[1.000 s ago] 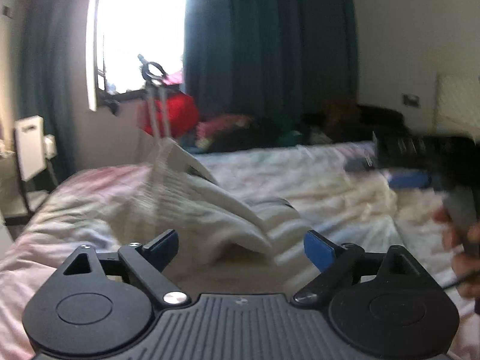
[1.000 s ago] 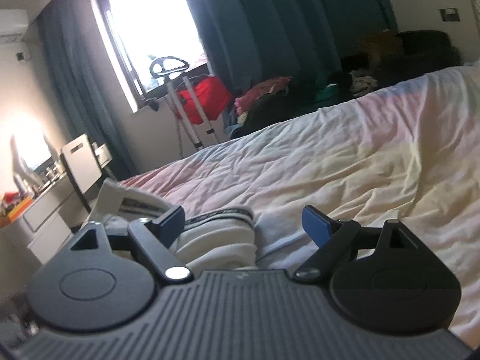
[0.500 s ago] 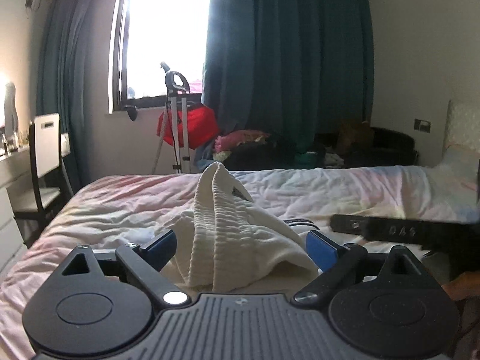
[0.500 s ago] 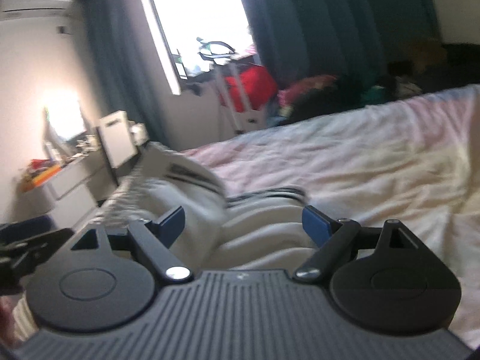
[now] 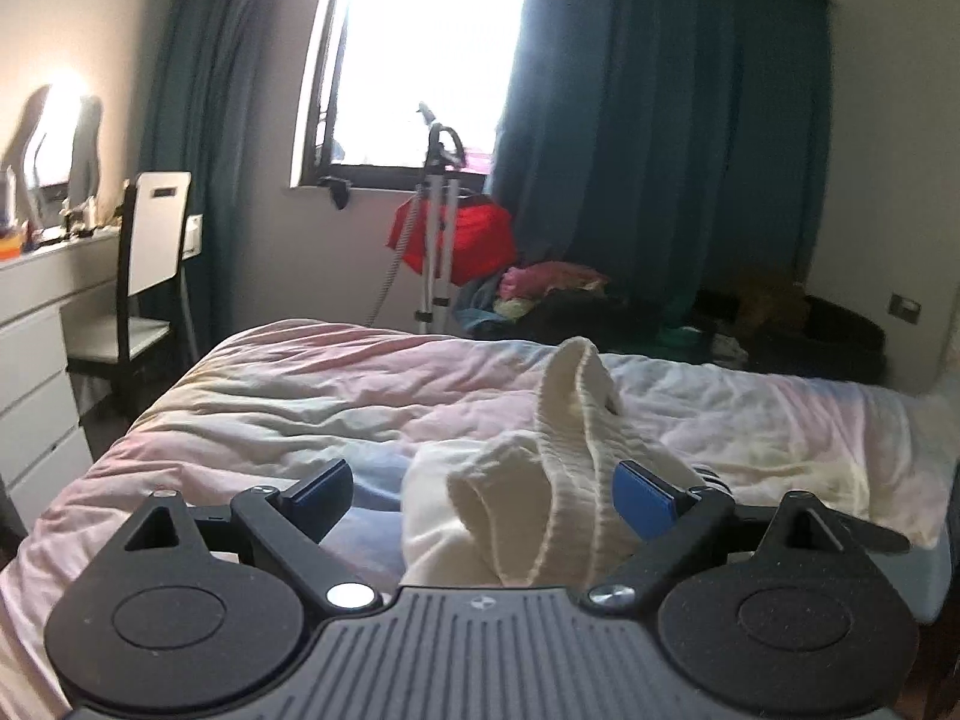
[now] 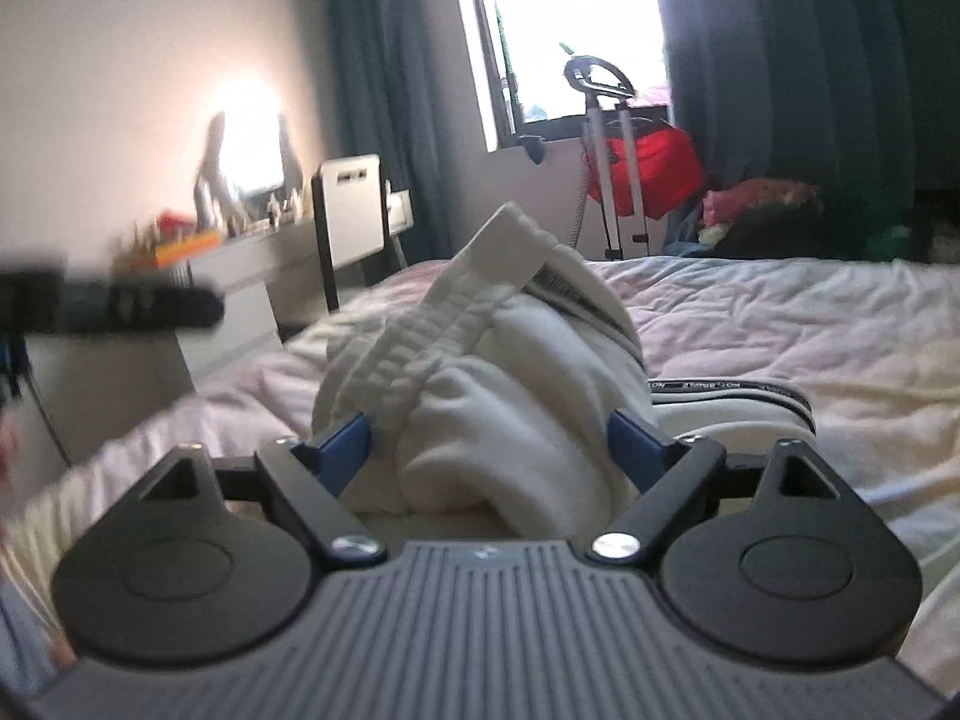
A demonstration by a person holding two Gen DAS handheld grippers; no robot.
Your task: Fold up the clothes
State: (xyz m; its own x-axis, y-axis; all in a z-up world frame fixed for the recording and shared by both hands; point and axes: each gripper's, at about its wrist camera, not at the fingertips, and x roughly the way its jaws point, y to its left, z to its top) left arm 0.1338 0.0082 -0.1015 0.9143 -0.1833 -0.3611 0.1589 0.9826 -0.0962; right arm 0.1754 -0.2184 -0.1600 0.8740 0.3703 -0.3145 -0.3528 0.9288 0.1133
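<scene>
Cream garment bunched between spread right hand-held gripper jaws

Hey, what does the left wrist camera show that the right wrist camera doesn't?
Only the left wrist view shows the black chair seat and the wall socket. Only the right wrist view shows the garment's dark lettered band and the other gripper, blurred, at its left edge. Both show the cream garment bunched on the bed, the window and the red bag.

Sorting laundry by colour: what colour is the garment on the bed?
Cream-white garment, ribbed at its band; clearest in the right wrist view.
</scene>
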